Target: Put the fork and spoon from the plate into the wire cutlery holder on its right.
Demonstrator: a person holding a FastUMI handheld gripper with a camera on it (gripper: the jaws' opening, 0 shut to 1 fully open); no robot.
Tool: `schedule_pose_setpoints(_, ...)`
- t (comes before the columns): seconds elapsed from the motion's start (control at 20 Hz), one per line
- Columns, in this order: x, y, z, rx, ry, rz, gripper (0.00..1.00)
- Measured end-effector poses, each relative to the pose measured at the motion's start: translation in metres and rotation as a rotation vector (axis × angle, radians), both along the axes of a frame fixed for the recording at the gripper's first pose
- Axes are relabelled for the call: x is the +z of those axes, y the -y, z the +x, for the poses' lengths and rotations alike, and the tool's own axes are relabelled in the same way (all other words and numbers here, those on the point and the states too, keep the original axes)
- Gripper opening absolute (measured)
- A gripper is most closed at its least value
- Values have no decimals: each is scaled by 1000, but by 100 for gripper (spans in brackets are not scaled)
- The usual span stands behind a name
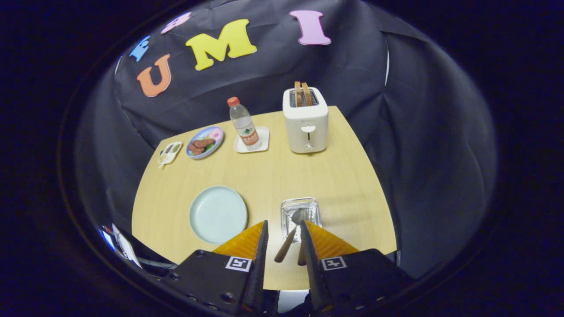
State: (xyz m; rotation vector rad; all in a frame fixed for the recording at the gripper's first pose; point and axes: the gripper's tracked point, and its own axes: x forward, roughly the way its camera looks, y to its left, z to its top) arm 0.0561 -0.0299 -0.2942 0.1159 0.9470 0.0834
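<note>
Nearest the lens, the gripper [284, 229] hangs with its fingers spread apart and nothing pinched between them, above the near edge of the wooden table [343, 176]. Seen through the gap between the fingers, two wooden handles lean out of the wire cutlery holder [300, 212]: the spoon [291, 233], bowl end down in the basket and handle tilted toward the camera, and beside it a second handle that I take for the fork [302, 255], though its head is hidden behind the right finger. Left of the holder, toward the near left corner, sits the pale plate [218, 214], bare. By that reading both pieces are already in place and the task looks all but done.

Both utensils should be light and stiff, the metal ends slick, the wooden handles the better place to grip; the light wire basket could tip if a leaning handle is nudged.

Along the far edge stand a toaster [306, 125], a water bottle [243, 123] on a small tray, and a plate of food [205, 141].
</note>
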Motion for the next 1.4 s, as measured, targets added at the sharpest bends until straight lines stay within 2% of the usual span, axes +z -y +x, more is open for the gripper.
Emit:
schedule_pose_setpoints(0.25, 31, -56, -21, 115, 103, -6, 70)
schedule_pose_setpoints(0.3, 37, -66, -26, 132, 118, 1, 72)
schedule_pose_setpoints(0.35, 44, -73, -30, 145, 127, 2, 75)
schedule_pose_setpoints(0.5, 67, -86, -28, 134, 190, -26, 93)
schedule_pose_setpoints(0.6, 87, -96, -27, 115, 251, -29, 97)
schedule_pose_setpoints(0.75, 125, -101, -22, 83, 382, -78, 97)
schedule_pose_setpoints(1.05, 219, -108, -25, 6, 704, -79, 97)
schedule_pose_setpoints(1.4, 282, -105, -41, -39, 932, -92, 96)
